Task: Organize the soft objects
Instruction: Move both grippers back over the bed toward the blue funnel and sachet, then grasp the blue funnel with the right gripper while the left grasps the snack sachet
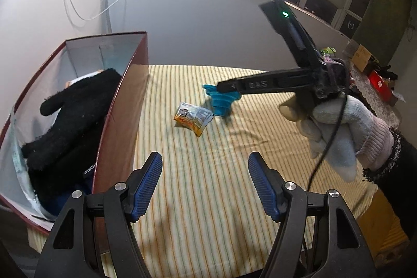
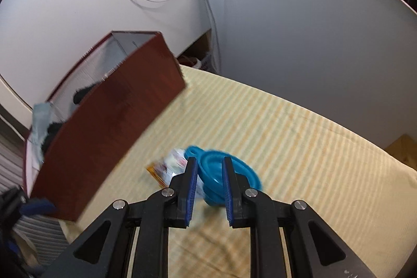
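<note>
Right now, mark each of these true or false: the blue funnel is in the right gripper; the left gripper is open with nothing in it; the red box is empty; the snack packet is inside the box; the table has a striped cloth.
1. The blue funnel is in the right gripper. True: its jaws sit closed on the funnel's rim.
2. The left gripper is open with nothing in it. True.
3. The red box is empty. False: a black glove lies in it.
4. The snack packet is inside the box. False: it lies on the cloth beside the funnel.
5. The table has a striped cloth. True.
</note>
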`<state>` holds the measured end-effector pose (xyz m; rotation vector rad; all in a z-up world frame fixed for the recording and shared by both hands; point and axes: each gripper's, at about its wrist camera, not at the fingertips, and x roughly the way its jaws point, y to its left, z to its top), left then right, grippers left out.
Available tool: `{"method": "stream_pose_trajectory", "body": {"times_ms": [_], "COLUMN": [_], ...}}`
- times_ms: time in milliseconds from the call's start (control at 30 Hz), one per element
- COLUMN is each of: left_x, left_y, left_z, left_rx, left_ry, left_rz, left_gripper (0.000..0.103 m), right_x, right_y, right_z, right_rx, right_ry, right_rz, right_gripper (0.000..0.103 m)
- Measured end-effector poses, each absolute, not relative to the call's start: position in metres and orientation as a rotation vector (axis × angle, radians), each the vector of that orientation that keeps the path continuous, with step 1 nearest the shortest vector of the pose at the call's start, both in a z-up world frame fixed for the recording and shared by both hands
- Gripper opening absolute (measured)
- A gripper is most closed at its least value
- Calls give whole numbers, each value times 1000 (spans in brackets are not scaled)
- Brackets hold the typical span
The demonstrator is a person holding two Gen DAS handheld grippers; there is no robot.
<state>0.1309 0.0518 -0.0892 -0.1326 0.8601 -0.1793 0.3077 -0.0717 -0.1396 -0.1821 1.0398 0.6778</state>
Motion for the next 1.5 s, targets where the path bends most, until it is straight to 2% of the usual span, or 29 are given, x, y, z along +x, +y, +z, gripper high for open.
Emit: {"method": "stream_pose_trajectory", "body": {"times_ms": [433,600,733,767,1067,1500], "left_x": [137,148,163,167,202,234], "left_y": [40,42,37,36,23,10], "left_z": [-92,-103,-113,-115,-126,-150], "left_rx": [-104,-81,-67,-61,35,174], "left_ry": [870,889,912,918,938,1062], "left_rz": [-198,-197,-194,-194,-158,-122], "left_gripper": [68,68,68,68,68,68], "right_x": [286,280,274,274,282,288], "right_y": [-142,-154,-161,-158,-144,-137], "right_z": [-139,-132,-117,-114,-124,-140], "right_rx": [-210,-181,-122,-106,-81,-83], "right_ry": [1055,1036,977,971,1007,1031], "right_rz": [634,651,676,696,737,762], "right_gripper": [17,21,58,59,59,59]}}
